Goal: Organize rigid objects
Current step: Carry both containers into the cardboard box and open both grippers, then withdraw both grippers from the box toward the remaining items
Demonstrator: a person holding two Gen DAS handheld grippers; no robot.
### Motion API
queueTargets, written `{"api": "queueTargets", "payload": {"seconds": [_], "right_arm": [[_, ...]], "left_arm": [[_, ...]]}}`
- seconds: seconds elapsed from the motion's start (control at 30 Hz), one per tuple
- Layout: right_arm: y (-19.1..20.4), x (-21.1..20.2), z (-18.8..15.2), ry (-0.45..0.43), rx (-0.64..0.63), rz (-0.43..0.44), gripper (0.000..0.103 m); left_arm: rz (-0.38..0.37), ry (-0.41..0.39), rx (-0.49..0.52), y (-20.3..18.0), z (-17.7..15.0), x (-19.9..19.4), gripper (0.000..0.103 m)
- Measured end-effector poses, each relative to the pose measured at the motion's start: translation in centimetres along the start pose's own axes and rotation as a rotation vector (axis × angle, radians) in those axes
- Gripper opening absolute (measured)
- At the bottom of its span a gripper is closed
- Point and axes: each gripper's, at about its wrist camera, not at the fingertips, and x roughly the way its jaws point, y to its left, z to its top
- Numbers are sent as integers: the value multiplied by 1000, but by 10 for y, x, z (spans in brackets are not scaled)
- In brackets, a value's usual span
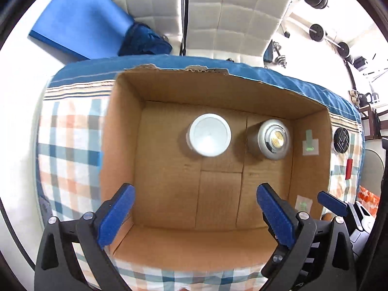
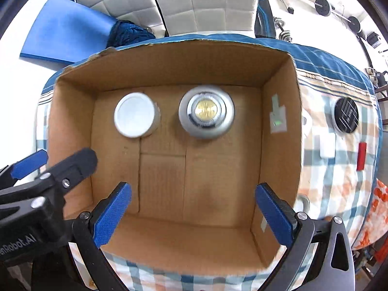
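I hold my left tongs (image 1: 194, 215) and my right tongs (image 2: 192, 214) side by side over the near edge of an open brown cardboard box (image 1: 218, 92), both spread wide apart and gripping nothing. The box sits on a bed covered with a blue, orange and white plaid cloth (image 1: 70, 145).

Two things stand upright on the box floor toward its far wall. A round white-lidded plastic jar (image 1: 209, 134) sits at about 12 o'clock from my left tongs, well apart from them. Beside it, toward 1 o'clock, stands a grey metal cylinder with a silver and gold top (image 1: 272, 139); the two are near each other but not touching.

From my right tongs the grey cylinder (image 2: 206, 112) lies at 12 o'clock and the white jar (image 2: 134, 115) at 11 o'clock, both well ahead of the blue pads (image 2: 111, 215).

Outside the box, at 2 o'clock on the cloth, lie a round black disc with white lines (image 2: 345, 115) and a small red block (image 2: 361, 156).
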Motion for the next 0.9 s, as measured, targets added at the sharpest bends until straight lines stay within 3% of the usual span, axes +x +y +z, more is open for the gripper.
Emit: {"api": "queueTargets", "payload": {"seconds": [0.1, 0.43, 0.73, 0.9], "right_arm": [[1, -11, -12, -31, -6, -7, 103], [0, -76, -63, -154, -15, -3, 103], [-6, -121, -98, -203, -18, 31, 103], [-19, -133, -108, -212, -16, 54, 103]], "left_arm": [[29, -35, 23, -6, -12, -19, 103], [2, -162, 41, -4, -56, -78, 103], [7, -228, 62, -11, -86, -116, 103], [-19, -226, 64, -25, -93, -123, 103]]}}
